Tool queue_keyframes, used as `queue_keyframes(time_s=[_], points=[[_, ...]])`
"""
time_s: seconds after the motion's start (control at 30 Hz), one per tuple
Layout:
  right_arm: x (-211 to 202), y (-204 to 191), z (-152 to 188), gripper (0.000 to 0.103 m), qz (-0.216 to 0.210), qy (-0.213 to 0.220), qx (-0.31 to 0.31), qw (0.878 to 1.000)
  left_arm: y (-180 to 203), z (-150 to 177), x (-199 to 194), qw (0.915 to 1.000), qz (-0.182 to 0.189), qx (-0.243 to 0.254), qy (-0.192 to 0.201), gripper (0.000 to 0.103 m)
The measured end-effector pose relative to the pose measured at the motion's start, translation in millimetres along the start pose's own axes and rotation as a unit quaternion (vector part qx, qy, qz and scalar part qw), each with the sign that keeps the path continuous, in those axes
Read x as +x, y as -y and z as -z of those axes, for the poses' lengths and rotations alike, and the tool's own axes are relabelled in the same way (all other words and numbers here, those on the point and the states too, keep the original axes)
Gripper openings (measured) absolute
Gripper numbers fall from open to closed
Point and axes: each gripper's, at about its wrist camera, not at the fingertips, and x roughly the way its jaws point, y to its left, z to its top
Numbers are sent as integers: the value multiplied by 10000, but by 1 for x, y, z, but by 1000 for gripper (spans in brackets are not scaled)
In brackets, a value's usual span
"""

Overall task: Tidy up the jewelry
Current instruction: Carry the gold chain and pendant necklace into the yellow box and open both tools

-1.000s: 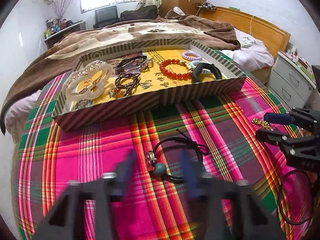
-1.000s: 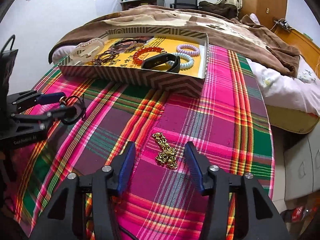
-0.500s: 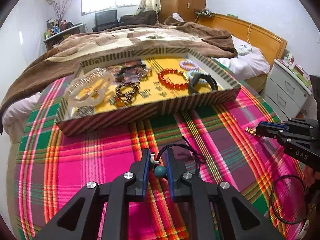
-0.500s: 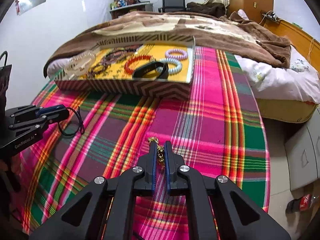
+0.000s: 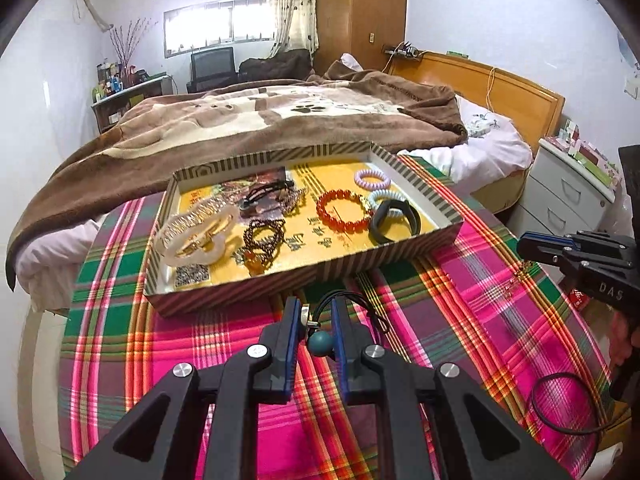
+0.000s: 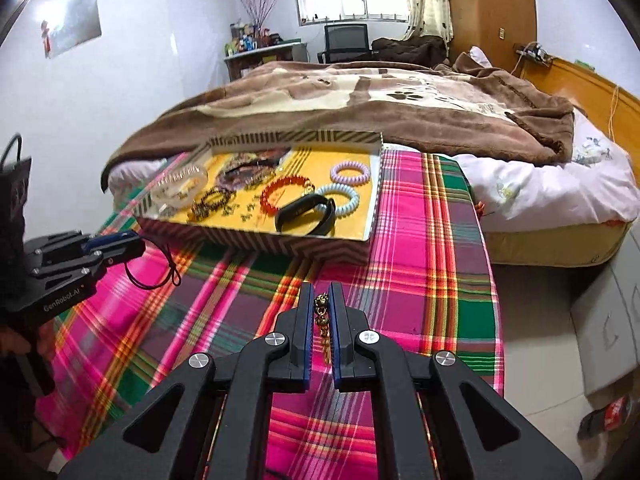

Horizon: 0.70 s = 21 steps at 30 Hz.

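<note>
- Your left gripper (image 5: 314, 330) fingers pinch the black cord necklace with a teal bead (image 5: 320, 343), lifted off the plaid tabletop (image 5: 460, 320).
- Your right gripper (image 6: 321, 316) fingers pinch the gold chain (image 6: 322, 316).
- The striped cardboard tray (image 5: 304, 284) at twelve o'clock already holds several bracelets; these two pieces remain outside it.

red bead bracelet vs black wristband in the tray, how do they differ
The red bead bracelet is a ring of glossy translucent round beads; the black wristband is one smooth matte strap. The bracelet lies flat on the tray's yellow floor; the wristband stands on edge, overlapping the pale blue coil tie. Both are closed loops.
</note>
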Motion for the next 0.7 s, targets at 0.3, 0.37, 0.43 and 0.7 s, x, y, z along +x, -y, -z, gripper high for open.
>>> queue_keyframes(time_s=[0.3,0.37,0.43,0.7], points=[[-11,-5,-22,6,-71,188,-75,9998,-6,-18,-3,10000,8,7,66,16],[-11,-7,-27,6,-92,220,-102,9997,-7,-25,-4,9999,-7,18,116,16],[-8,-10,-33,6,-111,255,-136,9995,-9,-31,-3,9999,-55,30,161,16],[6,-18,-59,6,-205,324,-189,9991,-19,-53,11,9997,-86,-7,229,16]])
